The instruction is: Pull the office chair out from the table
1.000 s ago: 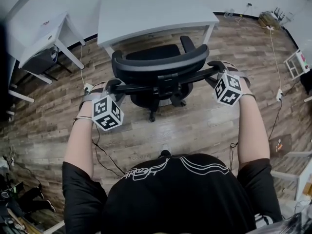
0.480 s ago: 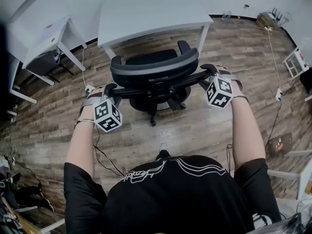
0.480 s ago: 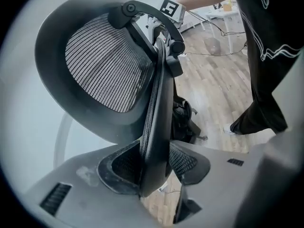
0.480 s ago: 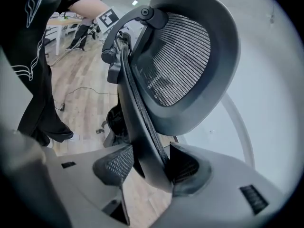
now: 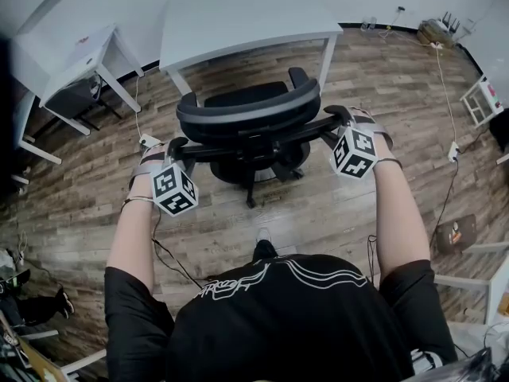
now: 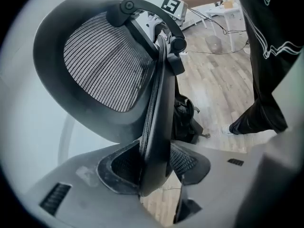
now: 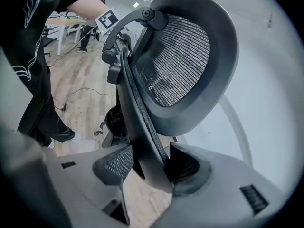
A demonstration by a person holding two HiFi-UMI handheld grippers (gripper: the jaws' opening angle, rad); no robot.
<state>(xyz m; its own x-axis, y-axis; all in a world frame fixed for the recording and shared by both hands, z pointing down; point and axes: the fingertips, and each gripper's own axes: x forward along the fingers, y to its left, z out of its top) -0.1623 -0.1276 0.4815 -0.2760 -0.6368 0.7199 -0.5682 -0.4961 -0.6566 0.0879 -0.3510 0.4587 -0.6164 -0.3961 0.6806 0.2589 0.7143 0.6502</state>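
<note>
My head camera sits high above the person and looks steeply down over the shoulders. From well back it takes in the whole chair (image 5: pixel 242 126), the white tabletop (image 5: pixel 238 18) beyond it and the wood floor (image 5: pixel 318 205). The camera on the left tongs (image 6: pixel 154 172) looks along them from very near, across the chair's back from one side. The one on the right tongs (image 7: pixel 152 170) does likewise from the opposite side. All three share the chair back, and each tongs camera catches the other's marker cube.

your head view is evenly lit, soft glare on the floor (image 5: pixel 334 205); both gripper views bend and darken at the edges.
</note>
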